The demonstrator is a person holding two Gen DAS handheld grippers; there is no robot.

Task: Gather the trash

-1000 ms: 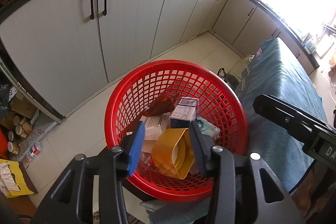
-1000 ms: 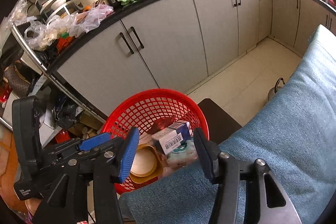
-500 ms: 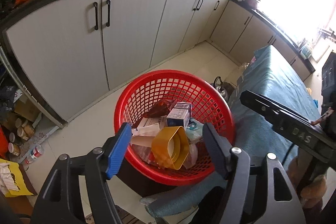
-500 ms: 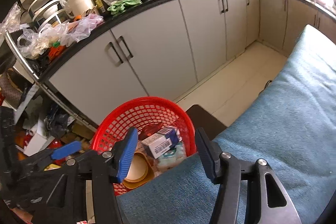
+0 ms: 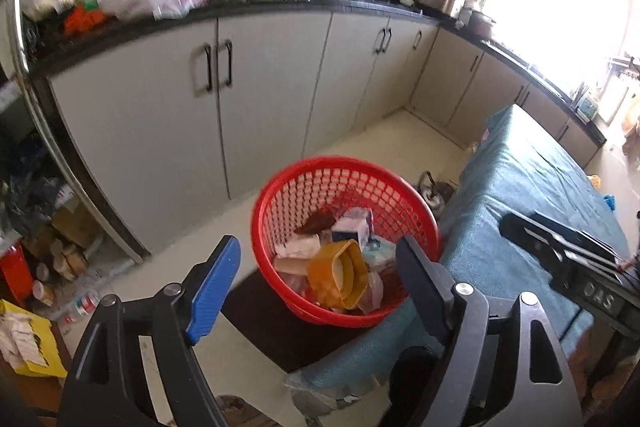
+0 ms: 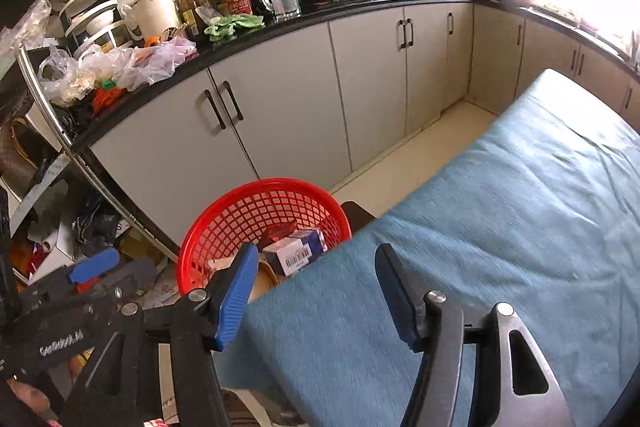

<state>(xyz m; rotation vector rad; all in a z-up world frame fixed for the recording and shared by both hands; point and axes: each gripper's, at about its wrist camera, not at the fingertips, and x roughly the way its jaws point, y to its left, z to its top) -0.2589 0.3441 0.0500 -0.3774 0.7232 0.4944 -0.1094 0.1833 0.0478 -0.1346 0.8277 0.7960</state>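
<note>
basket: red mesh basket (image 5: 344,243) sits on a dark stool beside the blue-covered tabletop (image 6: 500,227), rim just at the cloth edge; prob. parked there so trash can go straight off the cloth into it.
contents: yellow tape roll (image 5: 340,275) lies tilted on top, w/ a blue/white carton (image 6: 298,253), a reddish wrapper (image 5: 320,223) and white paper scraps under/around it. all trash in view is inside the basket.
tabletop: no loose trash seen on the cloth in either view.
left hand-held gripper (image 5: 316,279): jaws opening, spread wide, nothing between the pads; basket shows thru the gap but well below, no contact. reads as a just-emptied grip above the basket.
right hand-held gripper (image 6: 316,287): jaws opening, about half spread, empty; hangs over the cloth edge next to the basket, touching nothing.
surroundings: kitchen counter (image 6: 320,15) w/ pots, bottles, plastic bags behind; not part of the job as far as i can tell.
status (judgement): collection looks near done or done.
</note>
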